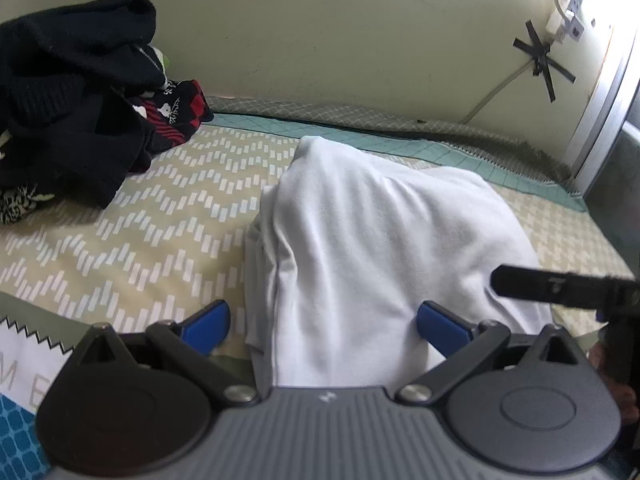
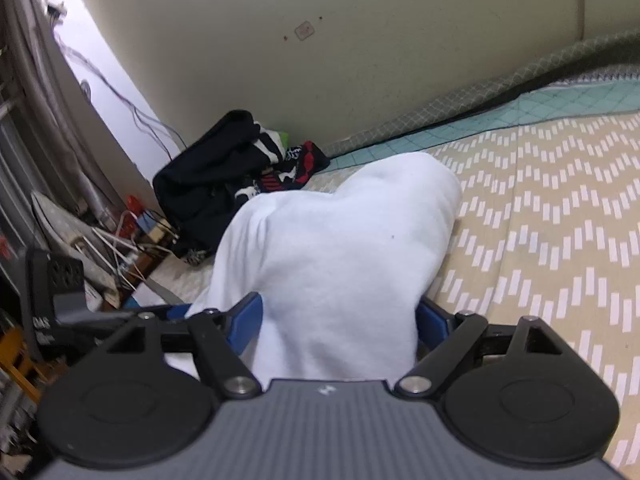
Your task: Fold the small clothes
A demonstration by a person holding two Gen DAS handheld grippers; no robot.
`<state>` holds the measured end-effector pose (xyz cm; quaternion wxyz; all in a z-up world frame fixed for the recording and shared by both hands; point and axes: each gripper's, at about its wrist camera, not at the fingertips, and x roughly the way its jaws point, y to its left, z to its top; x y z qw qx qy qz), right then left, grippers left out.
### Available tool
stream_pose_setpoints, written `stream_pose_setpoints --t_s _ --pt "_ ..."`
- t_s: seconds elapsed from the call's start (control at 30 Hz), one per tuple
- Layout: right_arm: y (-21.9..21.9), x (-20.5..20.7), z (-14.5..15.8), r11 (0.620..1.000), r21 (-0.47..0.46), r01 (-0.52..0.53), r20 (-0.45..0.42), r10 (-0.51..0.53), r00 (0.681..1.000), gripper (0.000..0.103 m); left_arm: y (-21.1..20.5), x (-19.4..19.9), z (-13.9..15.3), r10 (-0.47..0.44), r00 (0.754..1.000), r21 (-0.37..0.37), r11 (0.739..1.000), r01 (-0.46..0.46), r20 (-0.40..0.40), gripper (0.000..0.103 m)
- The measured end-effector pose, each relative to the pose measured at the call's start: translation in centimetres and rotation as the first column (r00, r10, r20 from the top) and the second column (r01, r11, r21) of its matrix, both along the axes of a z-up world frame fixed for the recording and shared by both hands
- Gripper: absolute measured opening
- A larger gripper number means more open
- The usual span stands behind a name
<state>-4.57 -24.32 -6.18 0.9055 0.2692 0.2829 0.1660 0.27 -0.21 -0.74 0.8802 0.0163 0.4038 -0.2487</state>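
From the left wrist camera we see our left tongs point(image 1: 322, 326) spread wide, blue pads point(image 1: 212, 324) apart. The folded white garment point(image 1: 376, 248) lies on the bed, on a beige bedspread point(image 1: 160, 216) with a white chevron pattern, and its near end reaches in between the pads; the left pad stands clear of the cloth, while the right pad sits at its edge and we cannot tell if it touches. A black finger of the right tongs point(image 1: 560, 285) pokes in from the right edge over the garment. A pile of dark clothes point(image 1: 76, 96) sits at the far left, against the cream wall point(image 1: 360, 40).

From the right wrist camera our right tongs point(image 2: 340, 326) also stand apart, with the white garment point(image 2: 340, 240) bulging up between the pads; the cloth lies close against both, but the pads do not pinch it. The dark pile point(image 2: 224, 168) sits beyond the garment, near the wall. Part of the left tongs point(image 2: 60, 288) shows at the left edge.
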Motion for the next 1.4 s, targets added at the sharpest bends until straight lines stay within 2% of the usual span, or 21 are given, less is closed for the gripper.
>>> stream_pose_setpoints --t_s 0.17,0.27,0.33,0.4,0.6,0.97,1.13,1.2,1.27,1.3,1.33,1.4 --pt "-0.5 -0.2 -0.4 0.999 0.046 0.005 0.006 -0.005 1.0 0.084 -0.2 0.2 0.1 0.012 1.0 0.014 1.0 -0.011 -0.023 0.103" --pt "-0.5 -0.2 -0.4 0.999 0.051 0.0 0.01 -0.001 1.0 0.085 0.2 0.9 0.6 0.043 0.993 -0.05 0.998 -0.048 -0.107 0.103" --pt "-0.5 -0.2 -0.3 0.999 0.049 0.0 0.011 -0.001 1.0 0.085 0.5 1.1 0.7 0.032 0.989 -0.105 0.993 -0.047 -0.147 0.103" --pt "-0.5 -0.2 -0.3 0.999 0.047 0.0 0.011 0.0 1.0 0.085 0.3 0.8 0.5 0.027 0.992 -0.101 0.994 -0.04 -0.127 0.103" --pt "-0.5 -0.1 -0.3 0.999 0.041 -0.013 0.006 0.012 1.0 0.086 -0.6 -0.7 0.0 -0.004 0.999 -0.028 1.0 0.003 -0.035 0.103" --pt "-0.5 -0.3 -0.3 0.999 0.04 -0.02 0.021 0.019 1.0 0.087 0.9 0.0 0.2 -0.082 0.994 -0.083 0.994 0.076 -0.072 0.103" --pt "-0.2 0.0 0.0 0.999 0.035 -0.009 0.006 0.008 1.0 0.089 1.1 0.5 0.4 -0.048 0.993 -0.117 0.993 0.035 -0.107 0.102" --pt "0.2 0.2 0.2 1.0 0.002 0.005 0.001 -0.005 1.0 0.077 1.2 0.8 0.4 -0.043 0.992 -0.149 0.989 0.025 -0.115 0.102" --pt "0.4 0.4 0.6 1.0 -0.029 0.009 0.007 -0.009 1.0 0.058 1.2 0.9 0.3 -0.041 0.991 -0.19 0.982 0.017 -0.124 0.102" --pt "0.1 0.4 0.8 1.0 -0.026 0.005 0.013 -0.005 1.0 0.052 0.8 1.0 0.5 -0.048 0.991 -0.209 0.978 0.021 -0.127 0.102" --pt "-0.3 0.2 1.1 1.0 -0.016 0.002 0.021 -0.002 1.0 0.042 0.3 1.1 0.9 -0.061 0.99 -0.224 0.974 0.032 -0.124 0.102" --pt "-1.4 -0.2 1.8 1.0 -0.003 0.0 0.045 0.0 0.999 0.033 -1.7 1.3 2.1 -0.1 0.99 -0.236 0.969 0.075 -0.097 0.102"
